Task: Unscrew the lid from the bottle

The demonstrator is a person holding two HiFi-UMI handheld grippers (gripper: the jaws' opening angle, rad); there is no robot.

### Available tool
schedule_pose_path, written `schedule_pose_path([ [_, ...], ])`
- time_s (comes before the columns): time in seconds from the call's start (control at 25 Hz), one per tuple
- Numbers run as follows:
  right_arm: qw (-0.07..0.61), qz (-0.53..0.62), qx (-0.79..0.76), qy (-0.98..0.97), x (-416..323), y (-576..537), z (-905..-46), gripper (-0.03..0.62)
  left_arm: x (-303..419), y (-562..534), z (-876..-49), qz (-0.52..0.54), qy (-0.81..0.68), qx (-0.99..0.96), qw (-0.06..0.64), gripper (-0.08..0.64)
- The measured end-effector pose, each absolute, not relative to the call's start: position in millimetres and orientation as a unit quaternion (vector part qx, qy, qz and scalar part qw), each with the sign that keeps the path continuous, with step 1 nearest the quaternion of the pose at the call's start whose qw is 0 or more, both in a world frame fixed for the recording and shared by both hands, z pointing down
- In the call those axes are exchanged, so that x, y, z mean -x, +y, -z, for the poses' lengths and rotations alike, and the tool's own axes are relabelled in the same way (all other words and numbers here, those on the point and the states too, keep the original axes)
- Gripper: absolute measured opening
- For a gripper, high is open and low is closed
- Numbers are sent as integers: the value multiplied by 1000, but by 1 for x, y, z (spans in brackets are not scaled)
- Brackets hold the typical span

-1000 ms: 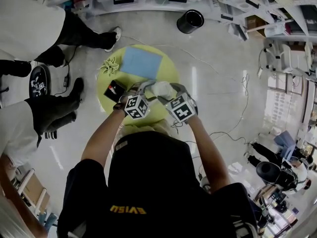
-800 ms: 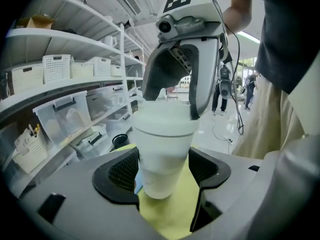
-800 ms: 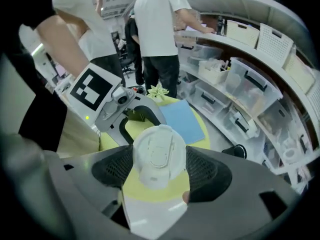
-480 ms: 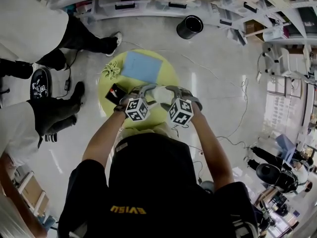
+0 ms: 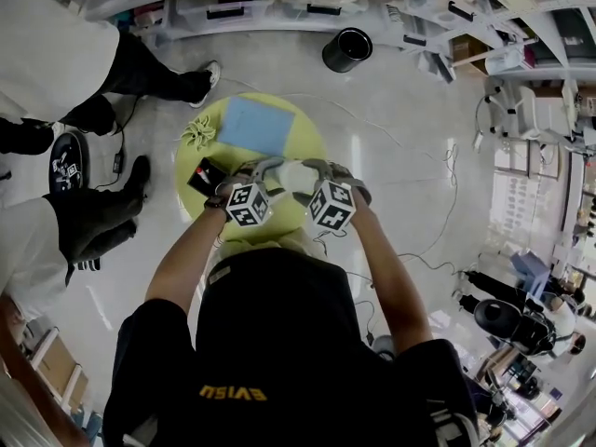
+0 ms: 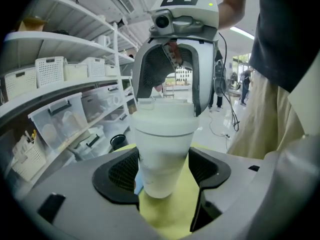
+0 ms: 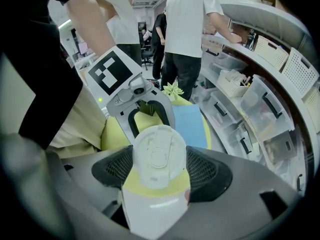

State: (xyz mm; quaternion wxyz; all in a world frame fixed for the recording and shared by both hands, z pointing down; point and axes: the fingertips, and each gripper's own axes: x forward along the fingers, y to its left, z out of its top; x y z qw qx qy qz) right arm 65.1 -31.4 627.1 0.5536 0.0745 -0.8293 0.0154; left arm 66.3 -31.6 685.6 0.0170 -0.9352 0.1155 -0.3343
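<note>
A white tapered bottle (image 5: 296,176) is held in the air over the round yellow table (image 5: 303,138). My left gripper (image 5: 272,169) is shut on the bottle's body (image 6: 161,159), with the pads on both sides of its lower half. Across from it, my right gripper (image 5: 318,169) is shut on the white lid (image 7: 159,156), its mesh pads pressing on the rim. In the left gripper view the right gripper (image 6: 166,104) sits over the lid (image 6: 164,120). In the right gripper view the left gripper (image 7: 149,120) shows behind the lid, with the bottle body (image 7: 154,211) below it.
On the table lie a blue cloth (image 5: 253,125), a black and red item (image 5: 207,175) and a yellow-green folded ornament (image 5: 197,130). A black bin (image 5: 346,49) stands on the floor beyond. People stand at the left (image 5: 56,54). Shelves with boxes run along the far side.
The right gripper's marker cube has turned a little around the lid and shifted slightly left. Both grips on the bottle have stayed the same.
</note>
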Motion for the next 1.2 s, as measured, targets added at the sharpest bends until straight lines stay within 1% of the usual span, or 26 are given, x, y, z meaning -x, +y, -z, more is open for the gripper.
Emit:
schedule_pose_path([
  [0.04,547,-24,-85,-832,-64,-32,-626,331,-66,-32,-685,336,115,935,19,327],
  [0.12,521,-64,-130,-841,-68,-35,-619,385,-70,-28,-686,338,113,934,24,327],
  [0.2,483,-135,-199,-842,-75,-41,-610,385,-76,-24,-687,338,109,934,32,327],
  [0.32,434,-280,-308,-800,-89,-49,-613,383,-78,-24,-684,340,97,934,49,325],
  [0.36,414,-334,-340,-775,-95,-49,-616,363,-79,-24,-684,343,91,933,55,327],
  [0.44,373,-425,-387,-729,-105,-44,-621,350,-81,-22,-685,346,86,932,62,327],
  [0.48,360,-451,-399,-712,-108,-40,-622,347,-83,-22,-686,346,86,932,61,325],
  [0.56,363,-462,-409,-698,-111,-35,-624,347,-86,-22,-686,346,87,932,59,325],
  [0.64,383,-441,-407,-702,-112,-32,-627,316,-87,-22,-685,346,84,932,64,325],
  [0.96,402,-426,-380,-716,-117,-27,-631,311,-91,-19,-687,349,74,931,74,324],
  [1.2,437,-366,-351,-743,-113,-23,-630,311,-91,-17,-687,348,72,932,69,324],
])
